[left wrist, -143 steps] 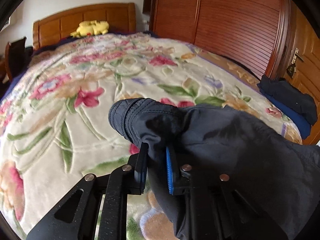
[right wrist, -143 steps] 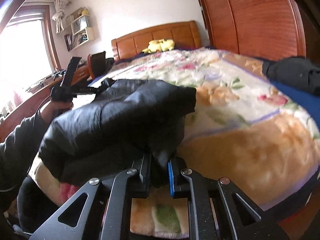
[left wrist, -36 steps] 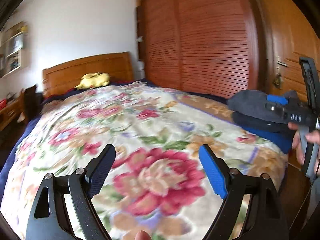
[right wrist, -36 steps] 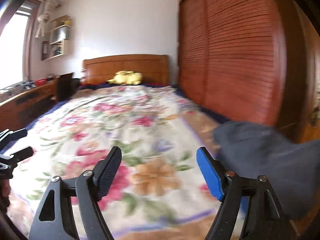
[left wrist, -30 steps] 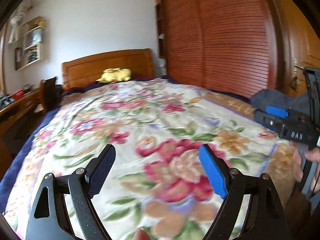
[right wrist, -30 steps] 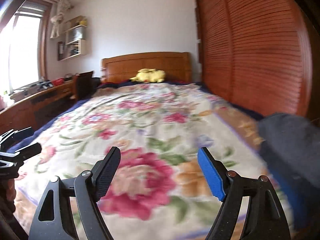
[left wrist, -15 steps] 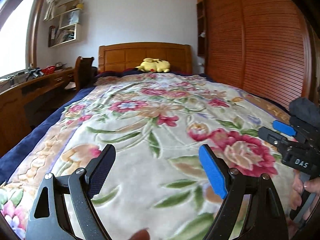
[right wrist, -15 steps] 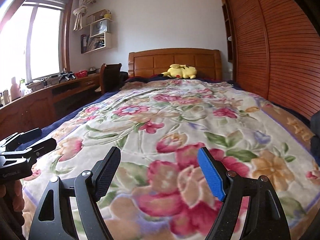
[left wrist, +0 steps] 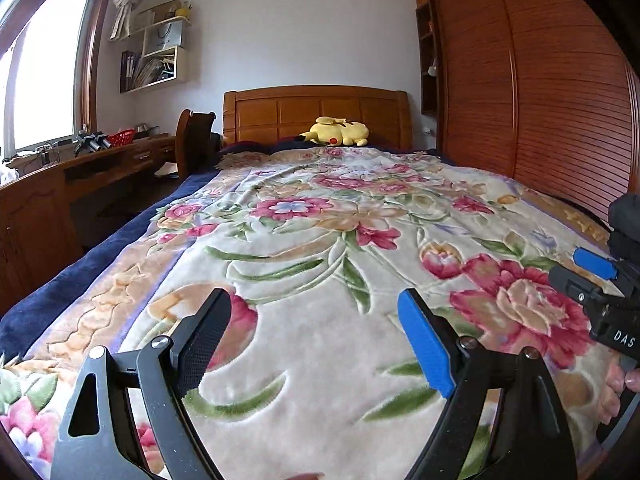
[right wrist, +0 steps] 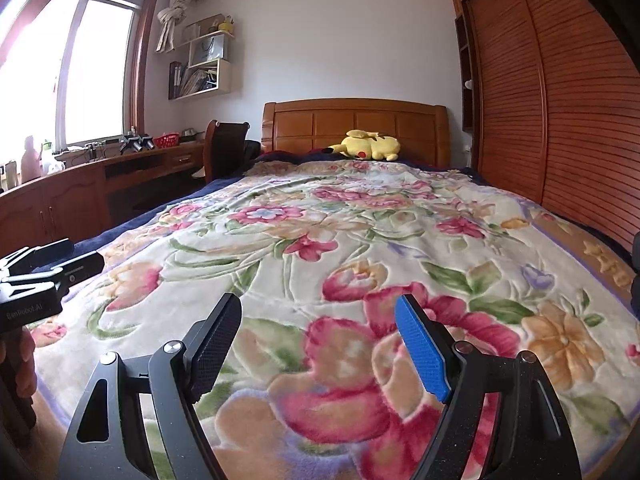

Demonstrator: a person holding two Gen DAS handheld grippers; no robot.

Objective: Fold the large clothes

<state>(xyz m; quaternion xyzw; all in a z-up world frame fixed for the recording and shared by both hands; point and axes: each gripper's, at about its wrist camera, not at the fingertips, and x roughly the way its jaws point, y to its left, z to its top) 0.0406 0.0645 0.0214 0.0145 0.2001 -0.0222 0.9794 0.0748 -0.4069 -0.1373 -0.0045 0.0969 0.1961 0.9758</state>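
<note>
The left gripper (left wrist: 314, 332) and right gripper (right wrist: 318, 338) both stand spread wide with nothing between their pads, above the near end of the floral blanket (left wrist: 320, 240). A dark folded garment (left wrist: 626, 216) shows only at the right edge, by the louvred wardrobe (right wrist: 560, 100). Farther off, a yellow plush toy (right wrist: 370, 146) lies against the wooden headboard (right wrist: 352, 120).
</note>
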